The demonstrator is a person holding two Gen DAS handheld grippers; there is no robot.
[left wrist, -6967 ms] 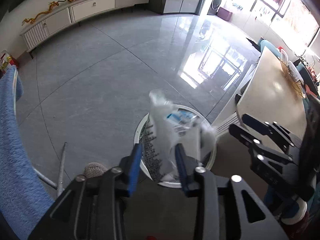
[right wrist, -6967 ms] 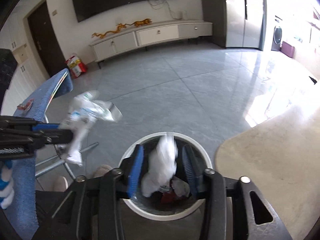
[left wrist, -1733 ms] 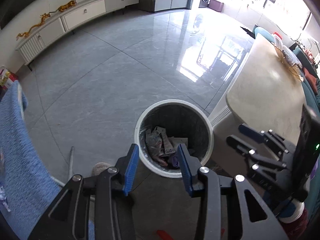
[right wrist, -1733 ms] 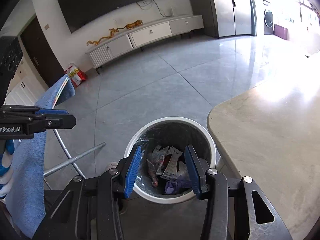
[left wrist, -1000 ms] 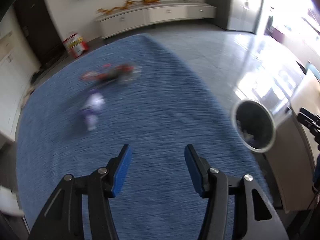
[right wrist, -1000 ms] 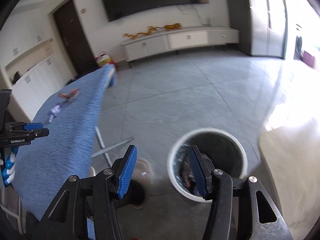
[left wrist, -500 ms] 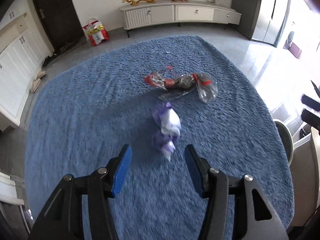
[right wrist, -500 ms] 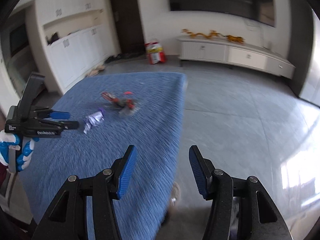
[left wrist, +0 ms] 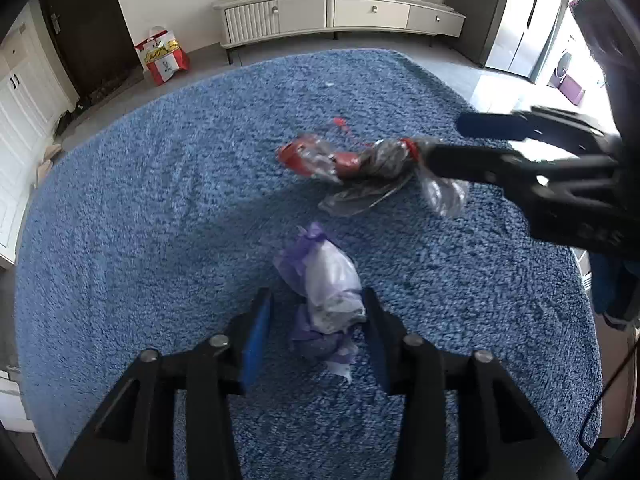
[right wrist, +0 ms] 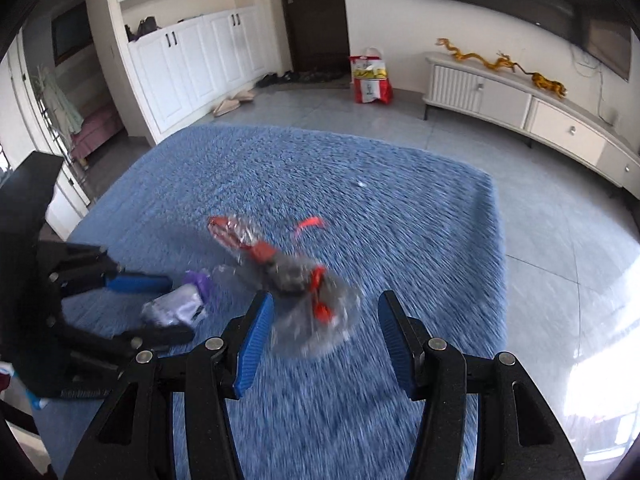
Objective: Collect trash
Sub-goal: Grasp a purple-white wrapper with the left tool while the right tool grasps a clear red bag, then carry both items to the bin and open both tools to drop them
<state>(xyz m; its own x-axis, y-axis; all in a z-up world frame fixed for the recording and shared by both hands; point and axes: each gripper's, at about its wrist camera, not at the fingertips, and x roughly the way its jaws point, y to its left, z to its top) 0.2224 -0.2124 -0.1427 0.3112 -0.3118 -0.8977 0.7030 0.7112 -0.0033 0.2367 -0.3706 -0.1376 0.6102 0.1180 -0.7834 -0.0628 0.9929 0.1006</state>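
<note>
A crumpled purple-and-white wrapper (left wrist: 324, 280) lies on the blue fluffy cover (left wrist: 160, 220). My left gripper (left wrist: 316, 304) straddles it from above with its jaws closing; the left pad still stands off the wrapper. From the right wrist view, the left gripper (right wrist: 180, 307) reaches in from the left around that purple wrapper (right wrist: 176, 304). A clear wrapper with red parts (left wrist: 348, 160) lies farther back. My right gripper (right wrist: 325, 304) is open just above the near end of this clear wrapper (right wrist: 296, 272). In the left wrist view the right gripper (left wrist: 444, 140) comes in from the right.
The blue cover's far edge (right wrist: 492, 200) drops to a grey tiled floor. A low white cabinet (left wrist: 340, 12) stands against the back wall, a red-and-white bag (left wrist: 162, 56) sits beside a dark door, and white cupboards (right wrist: 188, 56) line the left.
Both grippers swung from the trash bin to the blue cover. The left one came down around the purple wrapper and its jaws narrowed. The right one arrived at the clear wrapper.
</note>
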